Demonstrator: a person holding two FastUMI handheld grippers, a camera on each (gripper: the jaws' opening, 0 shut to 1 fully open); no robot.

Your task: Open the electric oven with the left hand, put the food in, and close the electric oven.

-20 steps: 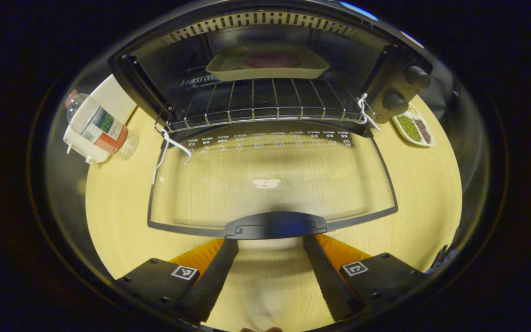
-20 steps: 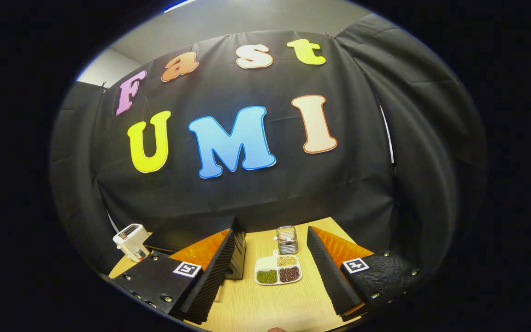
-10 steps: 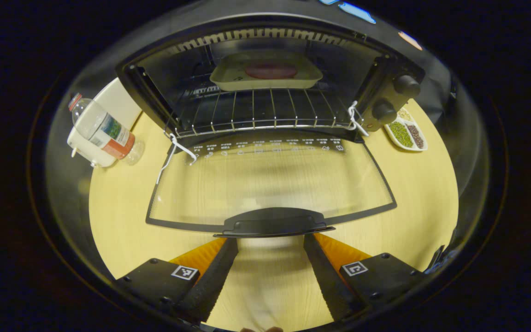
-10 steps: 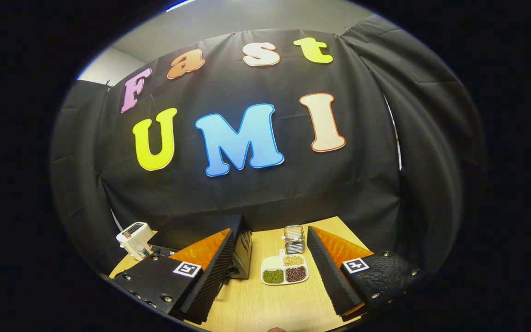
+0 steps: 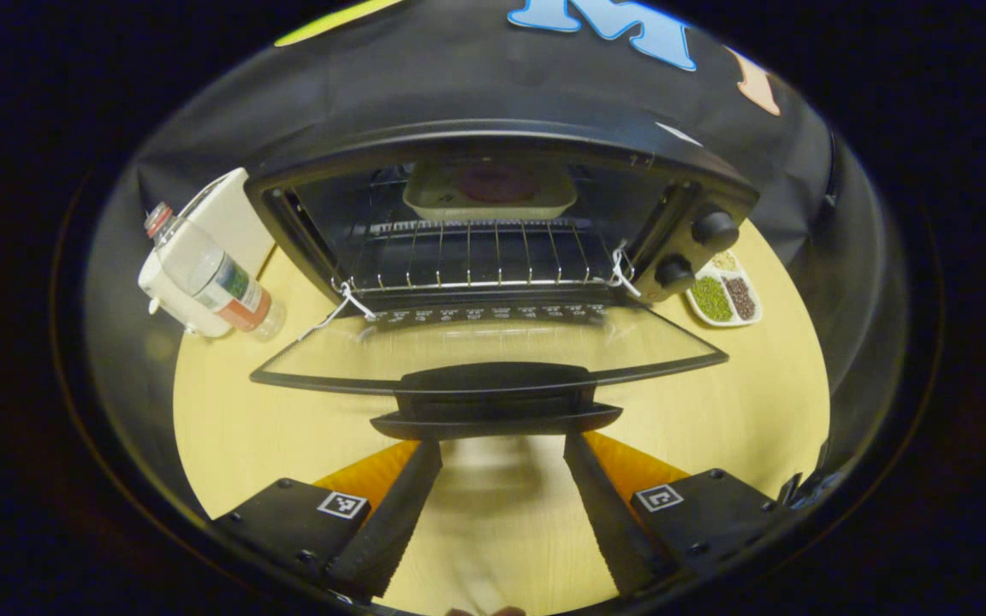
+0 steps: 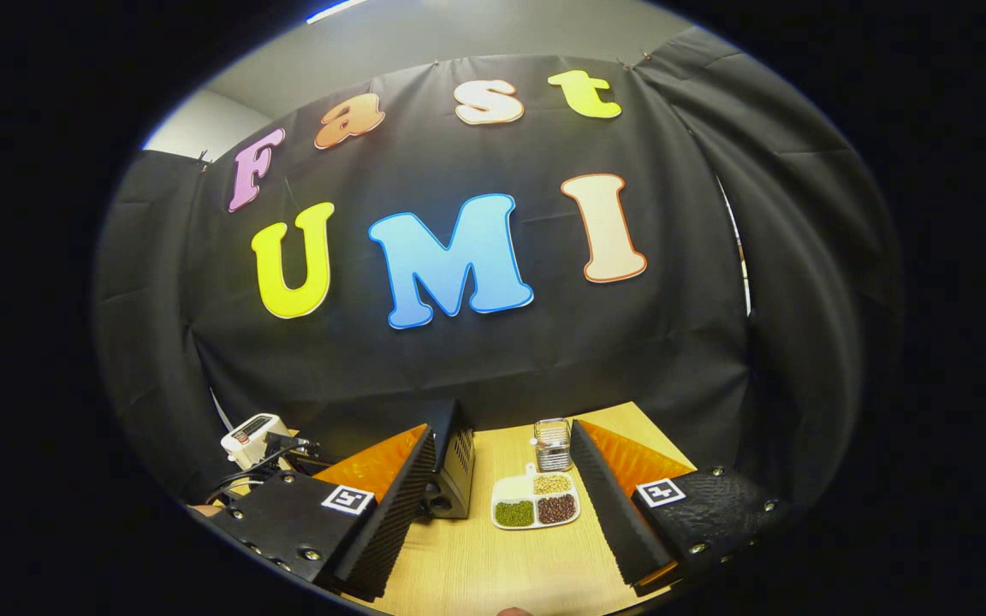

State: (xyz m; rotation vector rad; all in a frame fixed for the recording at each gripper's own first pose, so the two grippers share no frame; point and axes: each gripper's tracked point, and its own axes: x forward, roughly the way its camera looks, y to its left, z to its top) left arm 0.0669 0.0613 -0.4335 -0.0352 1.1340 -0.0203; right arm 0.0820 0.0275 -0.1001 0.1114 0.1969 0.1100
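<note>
oven door half-raised across the mouth, water bottle crowding left, bean dish right, bare table up front

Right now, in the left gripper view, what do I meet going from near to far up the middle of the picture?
Left gripper → oven door handle → glass door → wire rack → tray of food at the back of the oven.
</note>
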